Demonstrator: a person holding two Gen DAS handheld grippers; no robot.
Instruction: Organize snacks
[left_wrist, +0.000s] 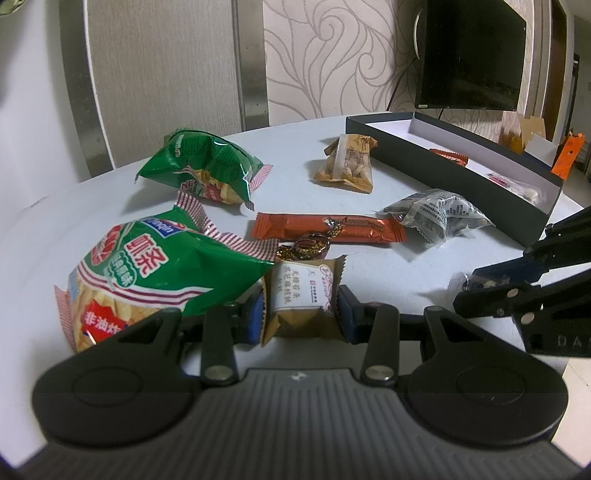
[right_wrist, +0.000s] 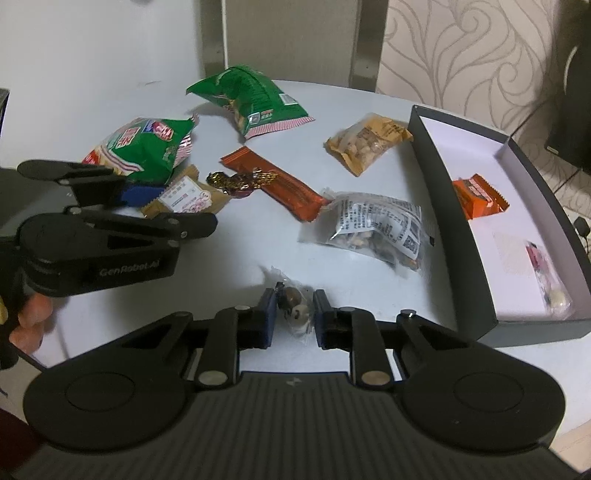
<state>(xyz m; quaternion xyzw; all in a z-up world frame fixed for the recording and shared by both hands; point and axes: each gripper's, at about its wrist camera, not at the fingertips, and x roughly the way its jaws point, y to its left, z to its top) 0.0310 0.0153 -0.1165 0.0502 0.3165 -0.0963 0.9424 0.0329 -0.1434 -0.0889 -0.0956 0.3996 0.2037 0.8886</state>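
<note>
Now both tools bracket snacks: left tool (left_wrist: 301, 312) on the beige pastry packet (left_wrist: 301, 295), right tool (right_wrist: 294, 320) narrow around a small clear candy packet (right_wrist: 293, 312); next, carry them to the black box (right_wrist: 532, 325).

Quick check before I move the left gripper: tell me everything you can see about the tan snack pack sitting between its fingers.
The tan snack pack is a small pillow-shaped wrapper, apparently foil or plastic, with a white label printed in Chinese and crimped ends. It lies flat on the white table between the blue pads of the left gripper, which look closed against its sides. The near green chip bag overlaps its left edge; a gold-and-red wrapped candy lies just beyond it.
</note>
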